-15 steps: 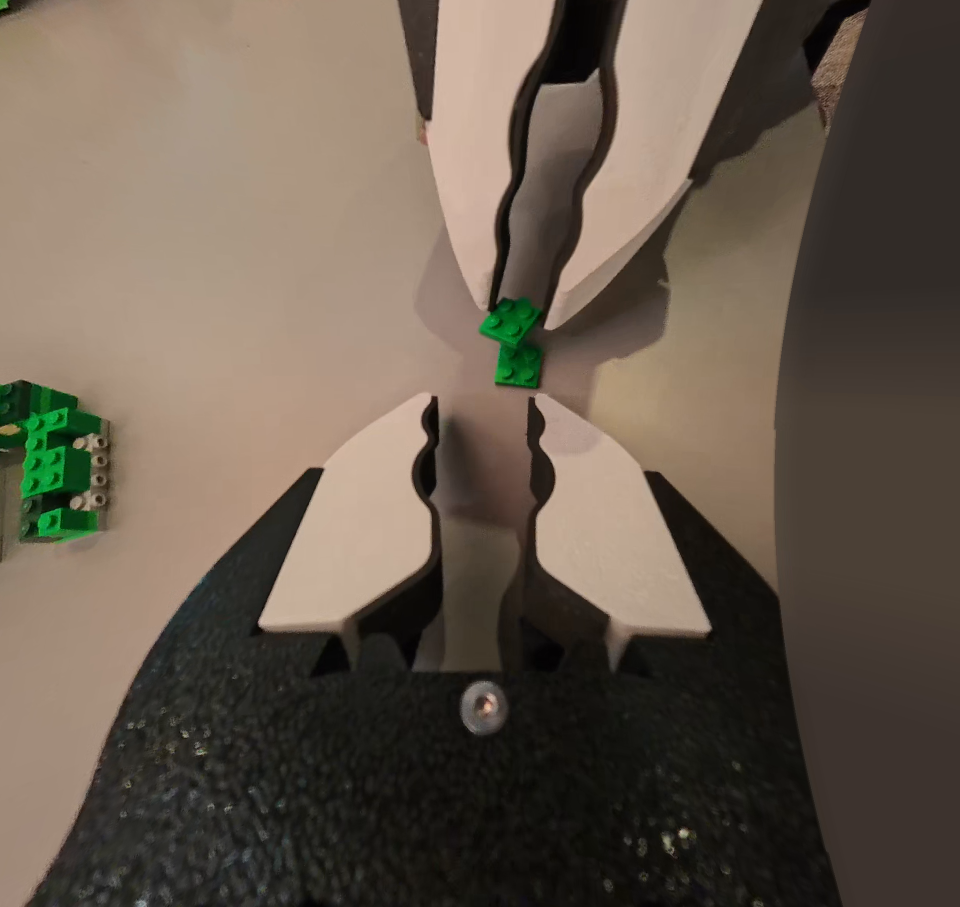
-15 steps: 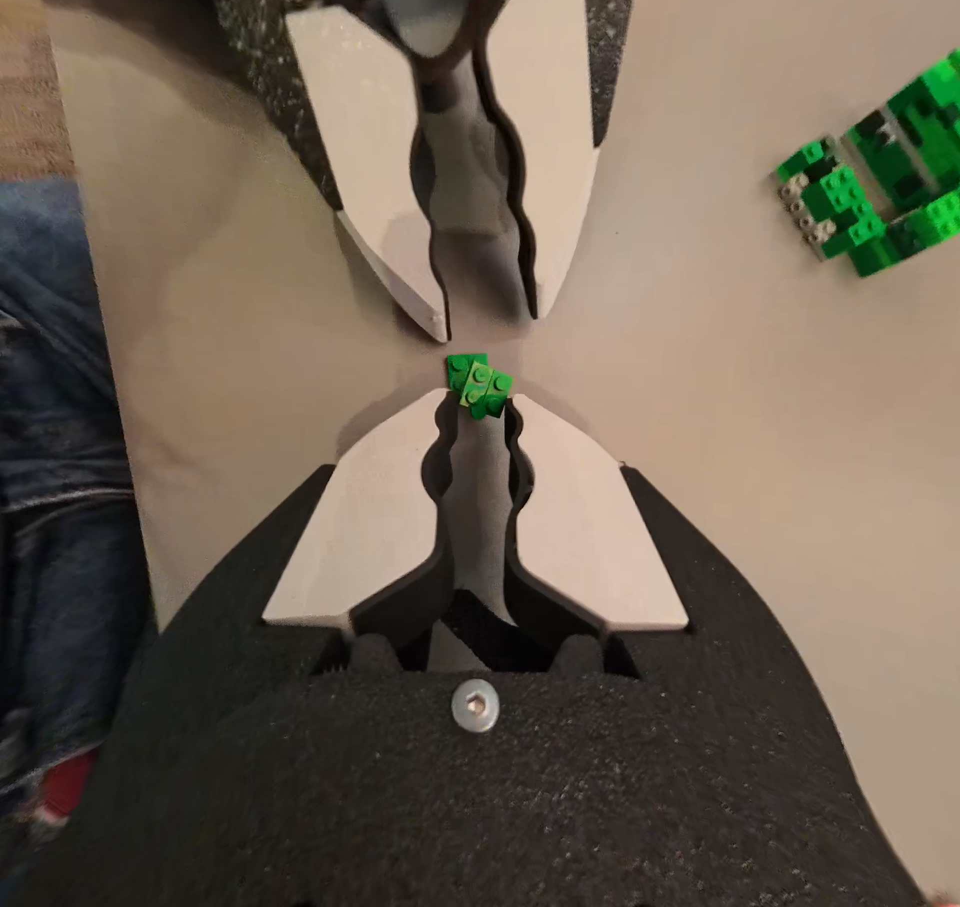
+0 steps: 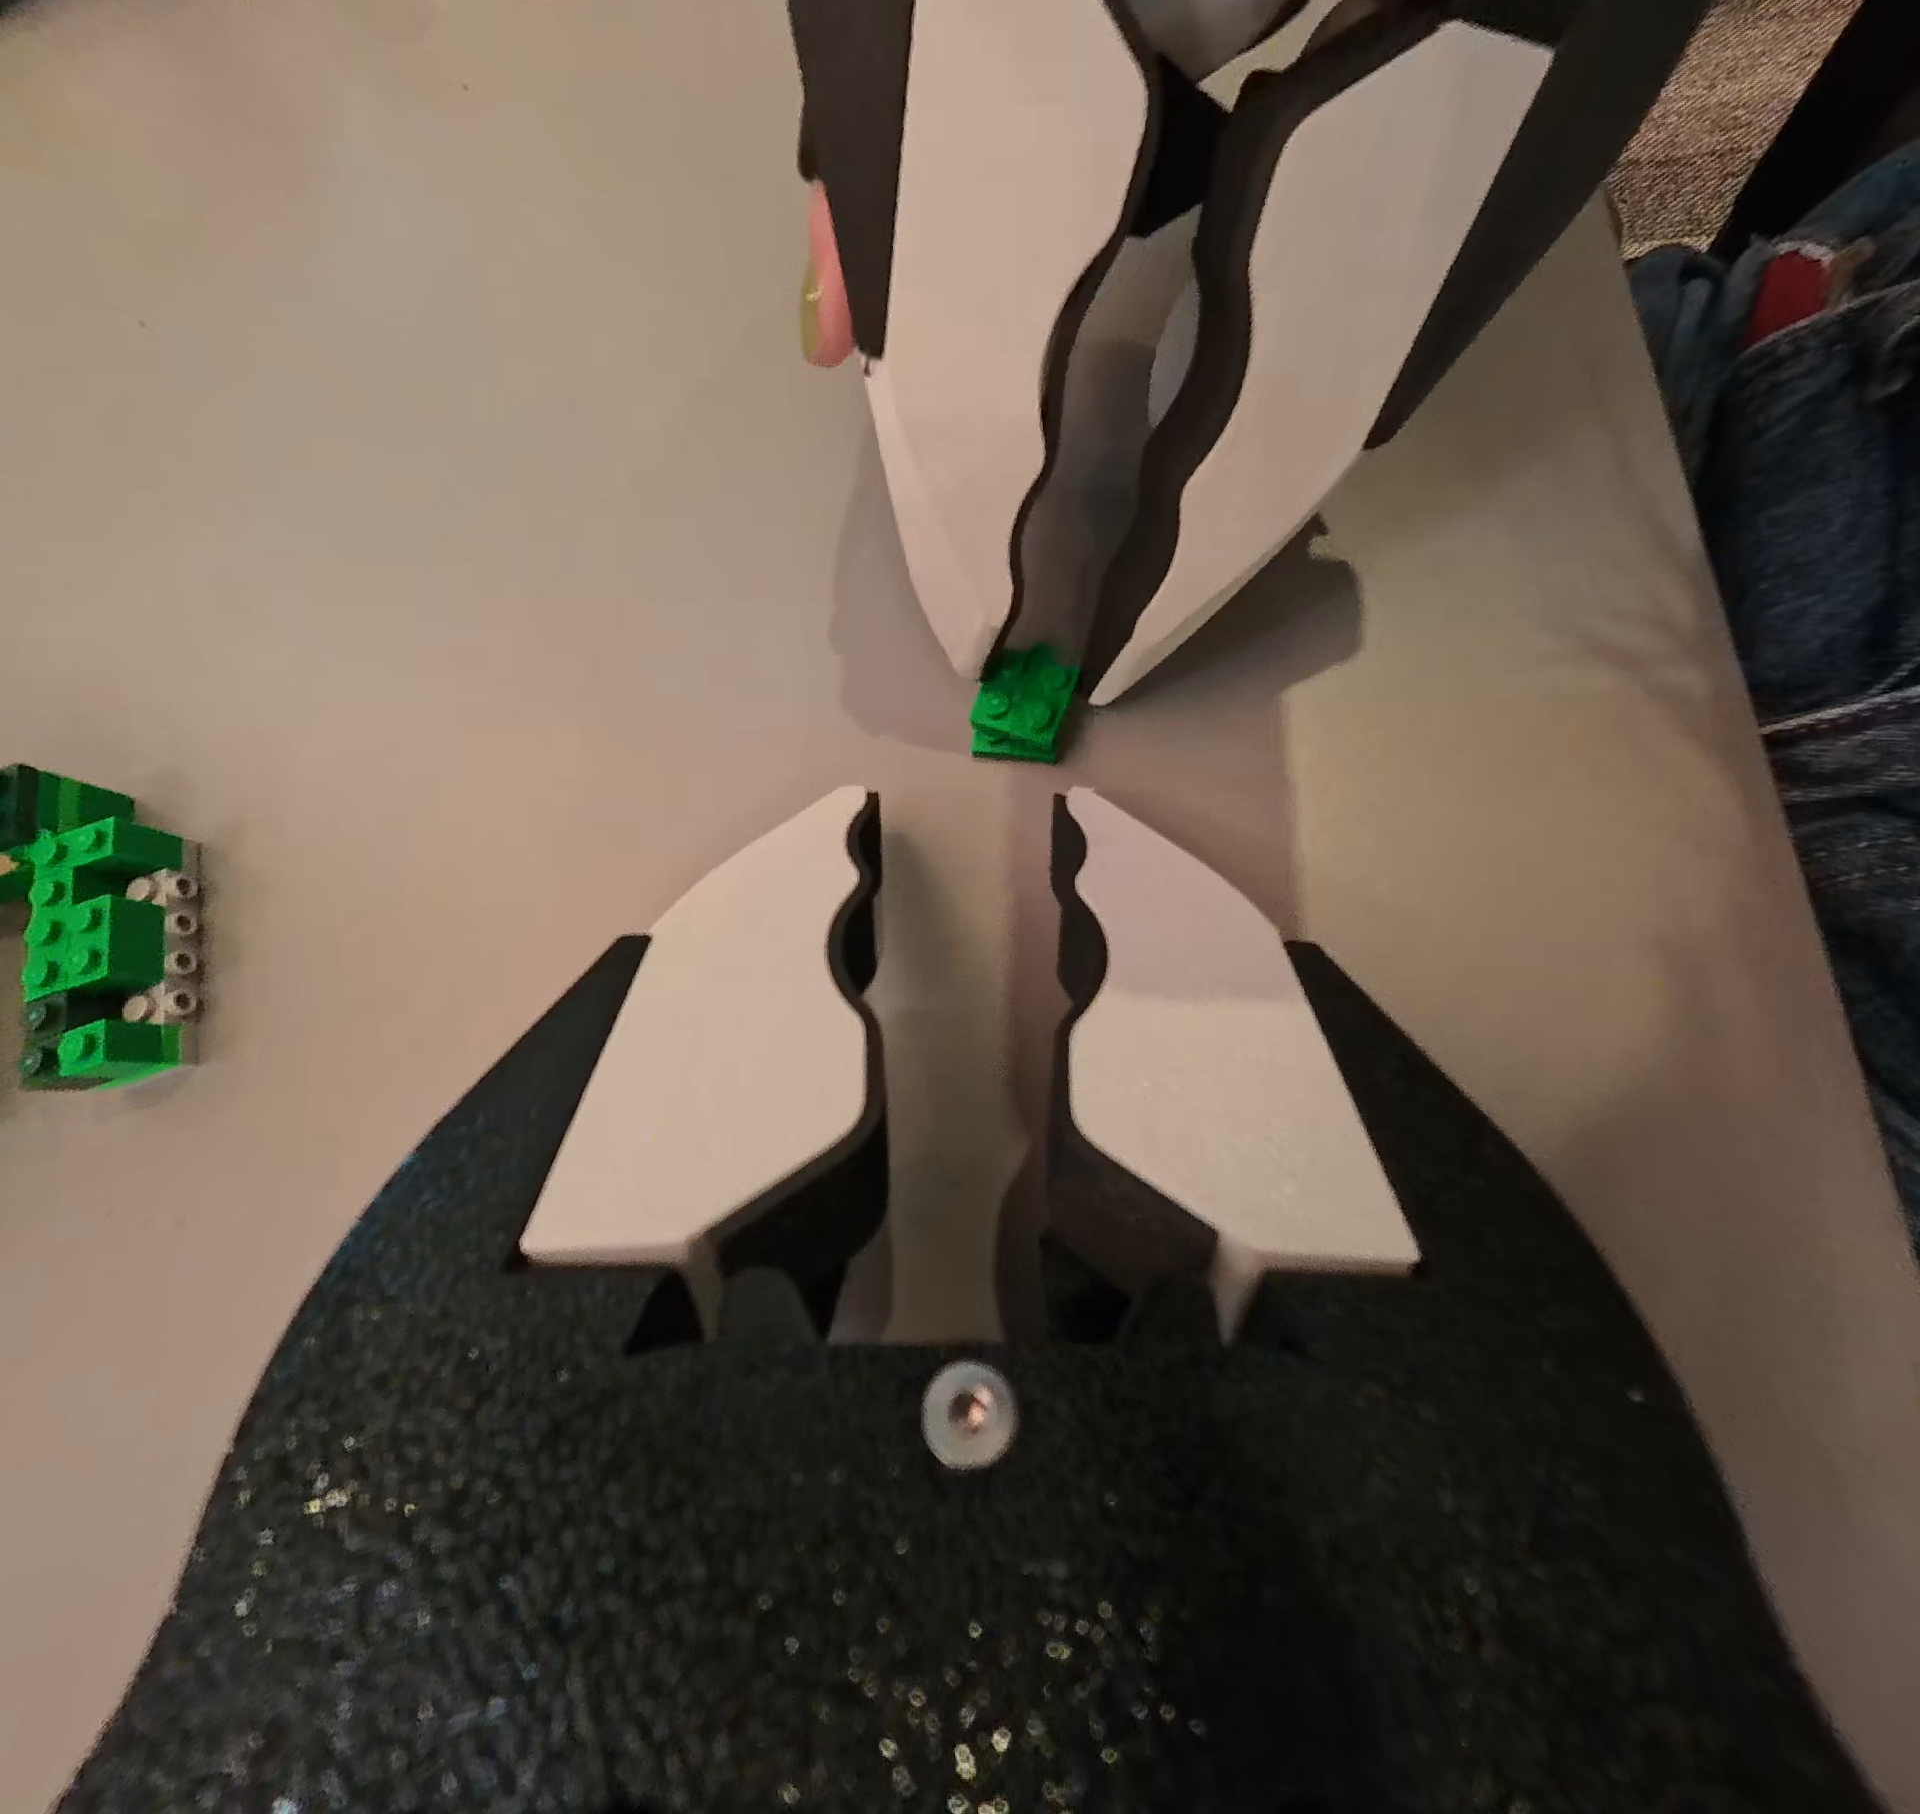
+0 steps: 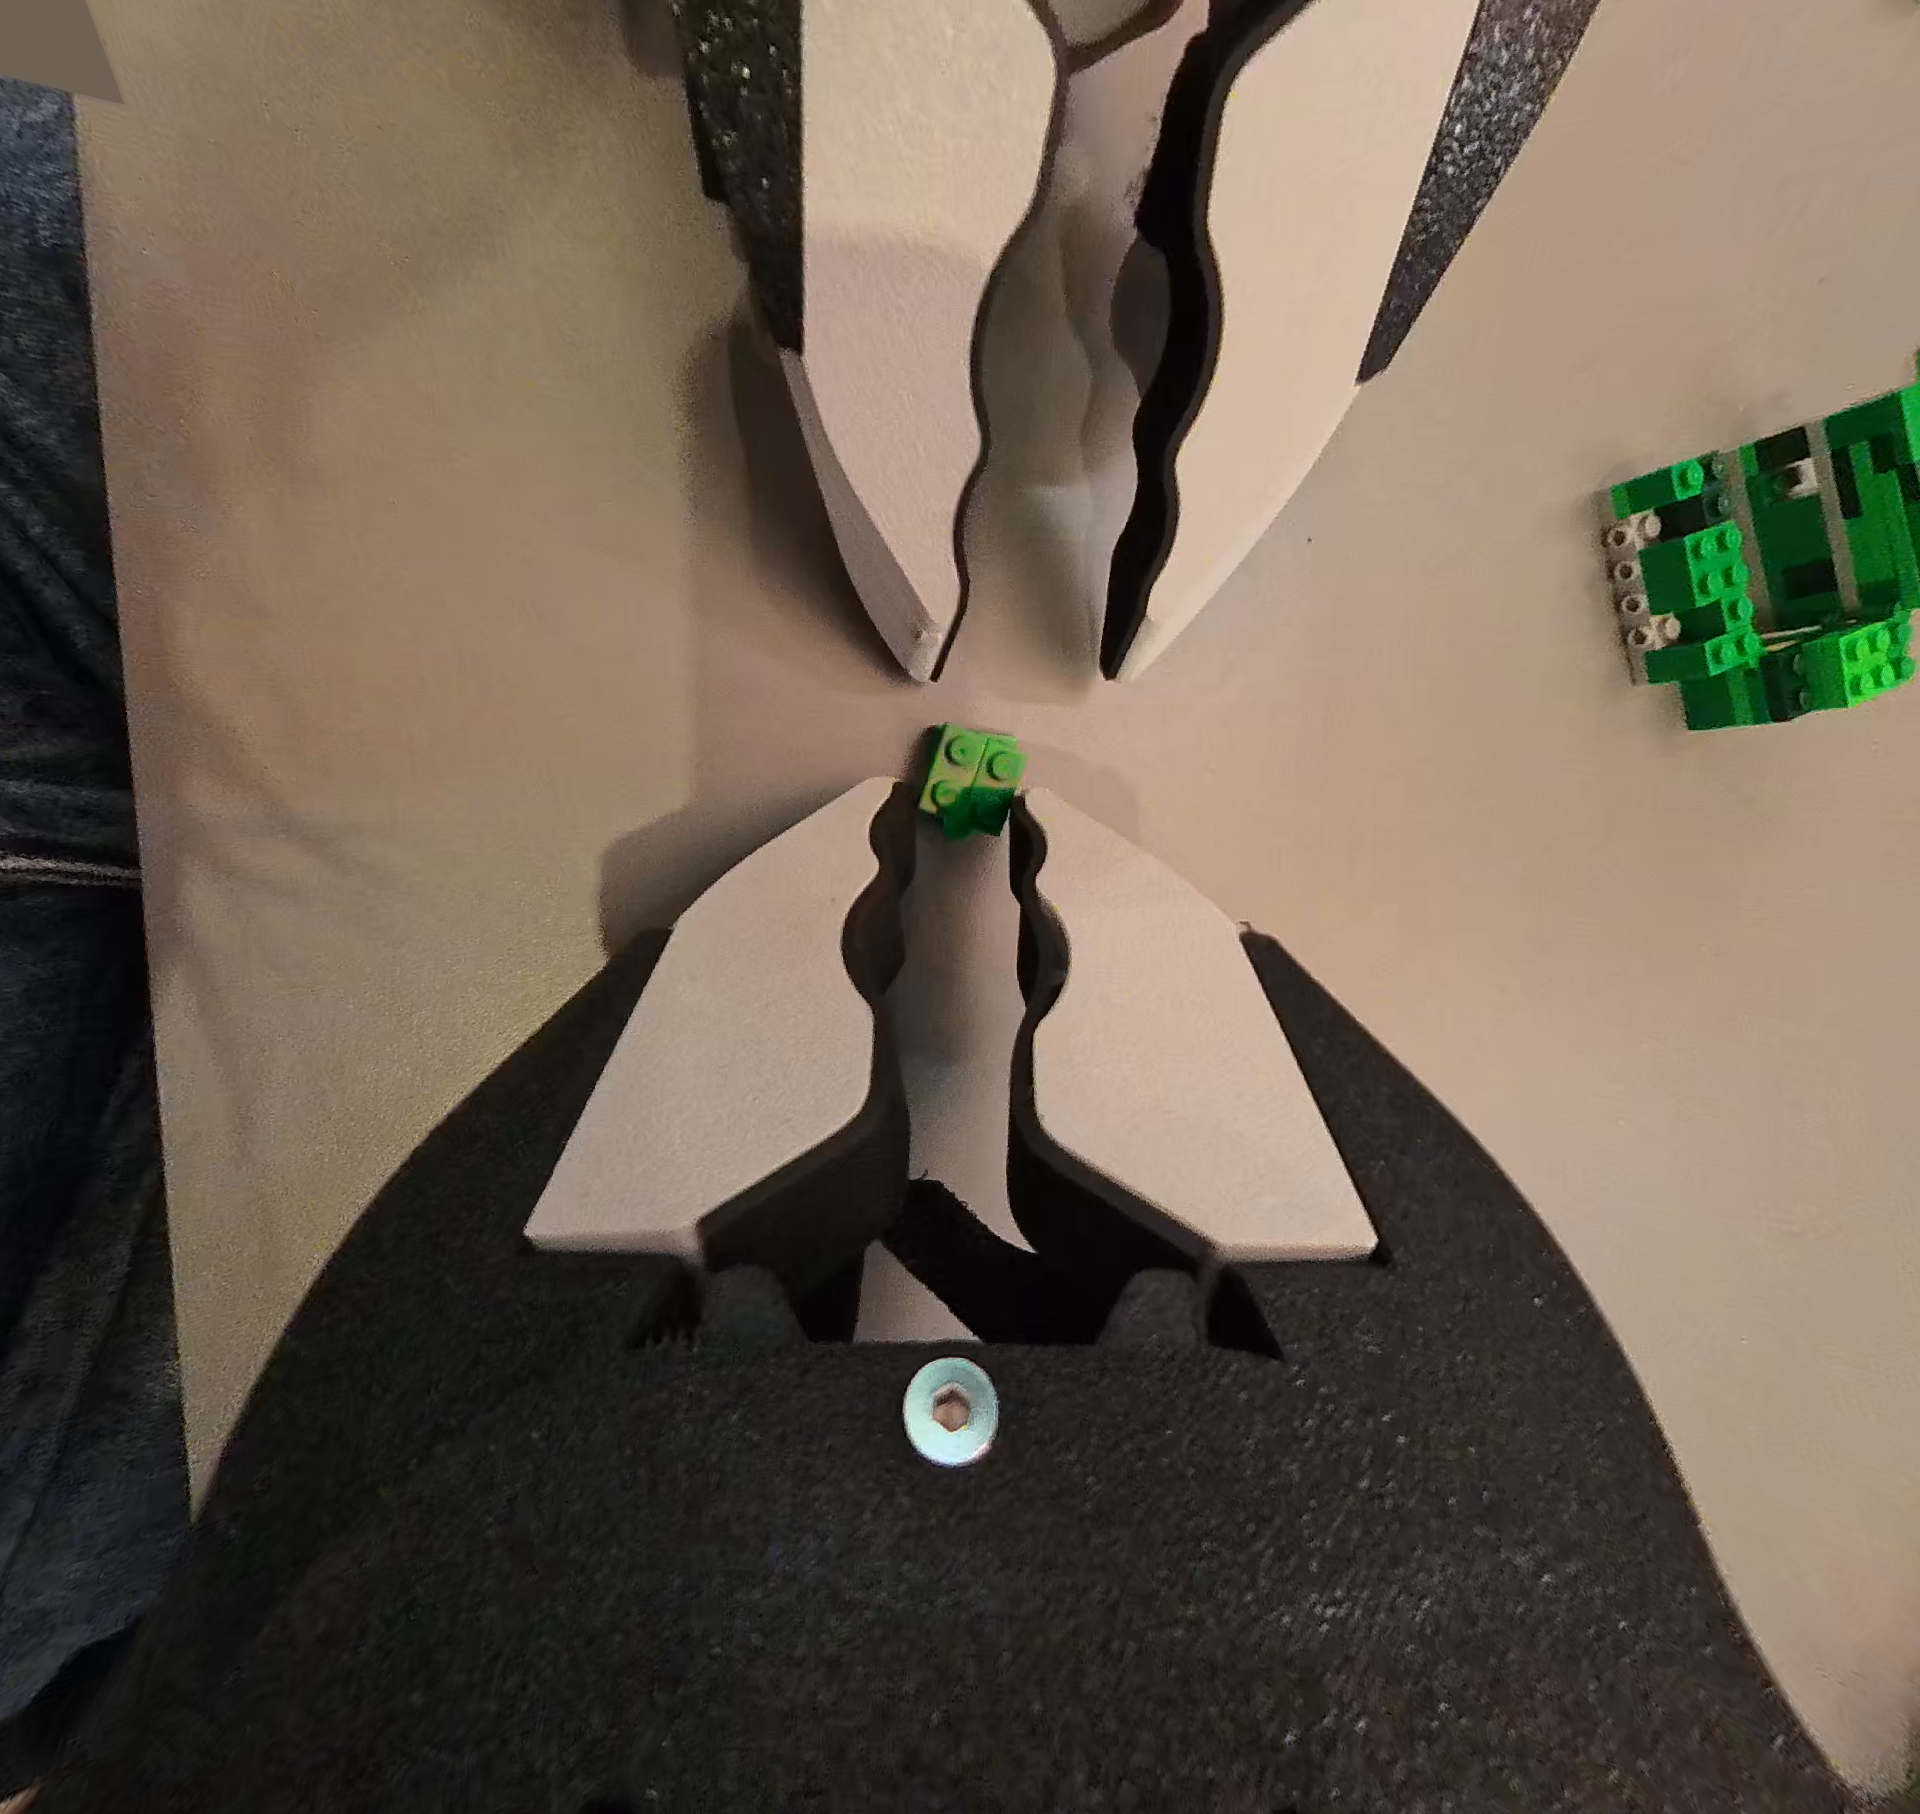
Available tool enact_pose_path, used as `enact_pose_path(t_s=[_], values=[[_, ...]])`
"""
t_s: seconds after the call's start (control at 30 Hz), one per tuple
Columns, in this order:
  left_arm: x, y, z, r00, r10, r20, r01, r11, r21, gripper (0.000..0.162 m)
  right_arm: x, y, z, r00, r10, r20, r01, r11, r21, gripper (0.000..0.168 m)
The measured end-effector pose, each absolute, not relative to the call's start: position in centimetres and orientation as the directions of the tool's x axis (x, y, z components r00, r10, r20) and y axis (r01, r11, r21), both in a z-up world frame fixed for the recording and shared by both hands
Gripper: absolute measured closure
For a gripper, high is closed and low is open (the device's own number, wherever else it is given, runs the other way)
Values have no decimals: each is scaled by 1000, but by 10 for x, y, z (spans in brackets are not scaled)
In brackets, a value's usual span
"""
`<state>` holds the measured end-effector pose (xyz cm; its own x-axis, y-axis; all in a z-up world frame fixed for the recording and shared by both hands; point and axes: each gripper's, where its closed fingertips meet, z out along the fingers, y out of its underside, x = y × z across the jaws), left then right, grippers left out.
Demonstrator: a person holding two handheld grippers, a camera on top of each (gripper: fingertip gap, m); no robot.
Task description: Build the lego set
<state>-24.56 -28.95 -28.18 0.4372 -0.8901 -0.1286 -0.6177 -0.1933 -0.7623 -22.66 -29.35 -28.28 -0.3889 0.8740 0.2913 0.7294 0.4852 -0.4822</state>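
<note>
Grey bench (image 3: 416, 414). Right claw (image 4: 961, 796) pinches green plate (image 4: 971, 777) atop second plate (image 3: 1013, 741); left claw (image 3: 966, 803) spread, empty. Risk: skewed press misaligns studs, stack slides.

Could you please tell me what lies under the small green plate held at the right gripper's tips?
A second small green square plate lies beneath the top plate, resting on the grey table; whether they are fully pressed together is unclear.

Dim warm light, soft shadows, wide-angle bending and blur at edges.
</note>
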Motion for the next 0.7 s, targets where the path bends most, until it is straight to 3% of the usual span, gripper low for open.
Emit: enact_pose_path(t_s=[0.7], values=[[-244,-294,-282,417,-900,-127,-622,-181,-761,134,-229,-292,-283,-434,843,318,710,537,-456,151]])
